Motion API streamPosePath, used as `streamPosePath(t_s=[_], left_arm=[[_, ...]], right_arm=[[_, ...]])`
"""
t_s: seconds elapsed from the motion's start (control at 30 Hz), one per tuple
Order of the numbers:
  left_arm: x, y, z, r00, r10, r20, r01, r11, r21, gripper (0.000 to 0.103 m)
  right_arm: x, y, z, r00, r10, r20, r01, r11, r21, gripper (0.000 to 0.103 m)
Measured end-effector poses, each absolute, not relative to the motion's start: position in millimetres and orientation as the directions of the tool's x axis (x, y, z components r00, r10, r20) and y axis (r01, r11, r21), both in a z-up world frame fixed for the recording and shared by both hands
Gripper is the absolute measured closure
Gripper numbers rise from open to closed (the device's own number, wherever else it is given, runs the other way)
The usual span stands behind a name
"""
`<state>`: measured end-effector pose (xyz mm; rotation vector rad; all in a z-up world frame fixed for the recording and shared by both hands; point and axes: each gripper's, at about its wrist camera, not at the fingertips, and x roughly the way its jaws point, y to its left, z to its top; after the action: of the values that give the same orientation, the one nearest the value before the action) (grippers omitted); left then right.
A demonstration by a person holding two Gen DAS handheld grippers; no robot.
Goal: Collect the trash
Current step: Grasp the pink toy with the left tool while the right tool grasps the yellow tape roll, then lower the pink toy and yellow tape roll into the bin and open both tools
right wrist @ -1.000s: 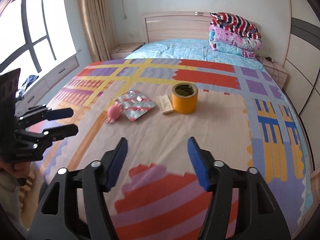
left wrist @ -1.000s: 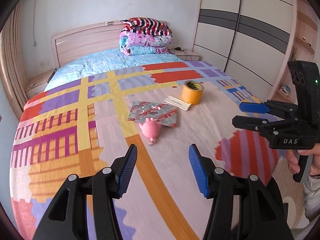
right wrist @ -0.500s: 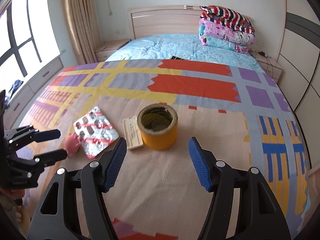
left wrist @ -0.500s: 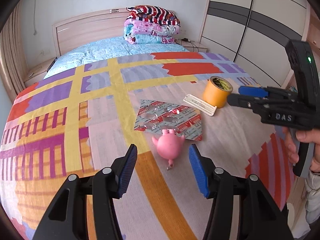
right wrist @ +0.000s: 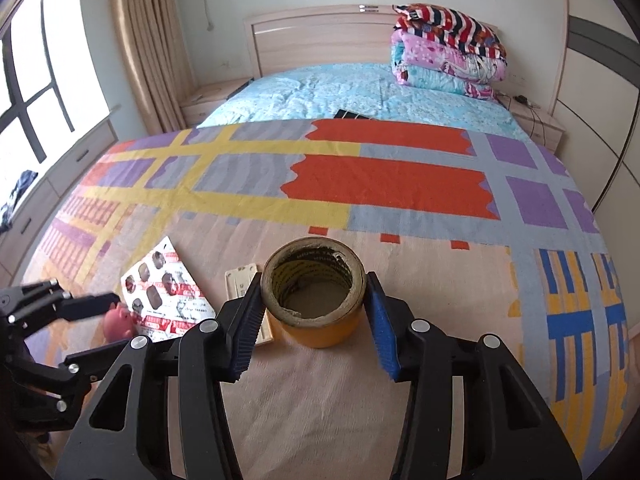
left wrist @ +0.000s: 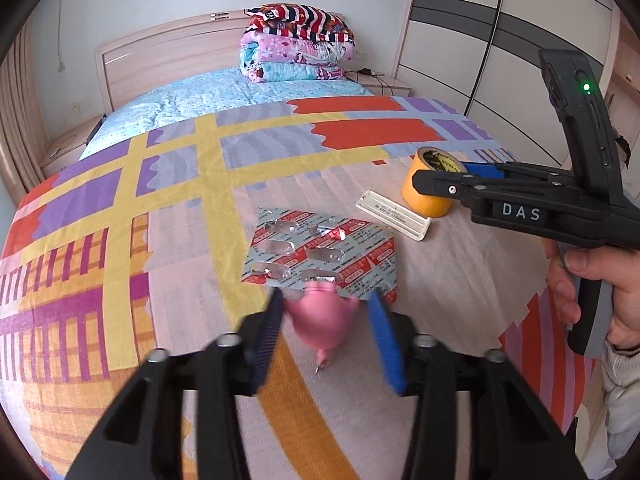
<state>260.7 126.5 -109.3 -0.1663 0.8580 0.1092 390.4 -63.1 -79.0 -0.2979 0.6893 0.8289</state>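
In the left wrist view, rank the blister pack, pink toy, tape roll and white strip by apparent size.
Largest to smallest, as they appear:
1. Blister pack
2. Tape roll, partly hidden by the right gripper
3. Pink toy and white strip: too close to rank, and the toy sits nearest the camera, so it looks bigger.

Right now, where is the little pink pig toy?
The pink pig toy sits on the bed blanket between the left gripper fingers, just in front of the pill pack.
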Motion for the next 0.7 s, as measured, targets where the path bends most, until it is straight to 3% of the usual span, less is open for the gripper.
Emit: streamPosePath(t_s=[0.7], left_arm=[[165.4, 83.5, -49.5, 0.740, 0.057, -0.670, -0.142, 0.987, -0.073, 0.068]], right_arm=[[287.3, -130.5, -33.9, 0.485, 0.651, -0.585, -0.810, 0.586, -0.019, 0.055]])
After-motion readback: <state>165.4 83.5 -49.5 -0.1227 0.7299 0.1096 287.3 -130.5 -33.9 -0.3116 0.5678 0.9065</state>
